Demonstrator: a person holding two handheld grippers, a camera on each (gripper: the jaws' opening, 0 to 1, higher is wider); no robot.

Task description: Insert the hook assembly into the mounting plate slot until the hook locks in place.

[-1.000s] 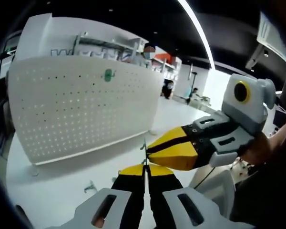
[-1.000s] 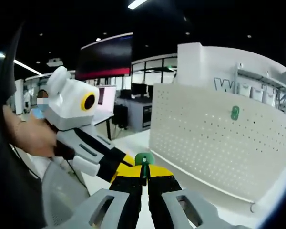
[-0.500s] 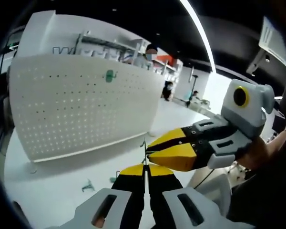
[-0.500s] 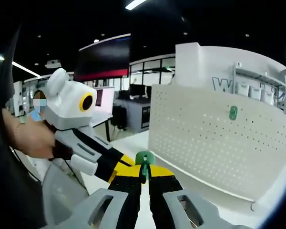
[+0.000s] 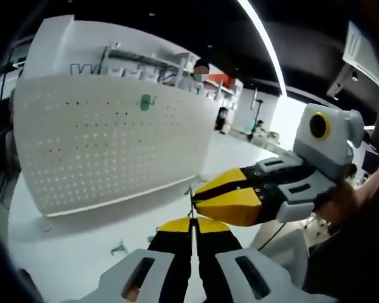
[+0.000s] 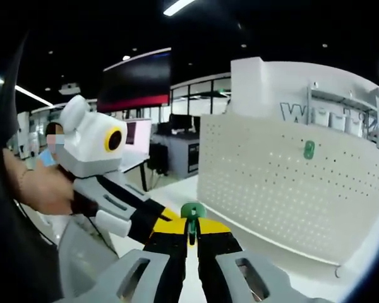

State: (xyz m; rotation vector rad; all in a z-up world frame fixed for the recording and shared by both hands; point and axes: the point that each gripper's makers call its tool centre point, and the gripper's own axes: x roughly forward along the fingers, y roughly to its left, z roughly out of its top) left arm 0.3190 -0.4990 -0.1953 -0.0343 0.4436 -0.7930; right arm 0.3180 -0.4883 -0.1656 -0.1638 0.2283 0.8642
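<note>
My left gripper (image 5: pixel 191 221) is shut on a thin metal hook wire (image 5: pixel 191 192) that sticks up between its yellow tips. My right gripper (image 5: pixel 196 199) reaches in from the right, its tips touching that wire. In the right gripper view my right gripper (image 6: pixel 190 222) is shut on a small green plate piece (image 6: pixel 190 210), and the left gripper (image 6: pixel 166 218) meets it from the left. The white pegboard (image 5: pixel 101 151) (image 6: pixel 284 189) stands upright behind, with one green hook (image 5: pixel 143 101) (image 6: pixel 309 149) mounted high on it.
A loose green hook (image 5: pixel 119 248) lies on the white table (image 5: pixel 63 252) in front of the pegboard. A hand (image 6: pixel 44 192) holds the left gripper's handle. White shelving (image 5: pixel 145 60) and a person stand behind the board.
Both views have swayed slightly. The two grippers stay shut and tip to tip, with the green piece and the wire still held.
</note>
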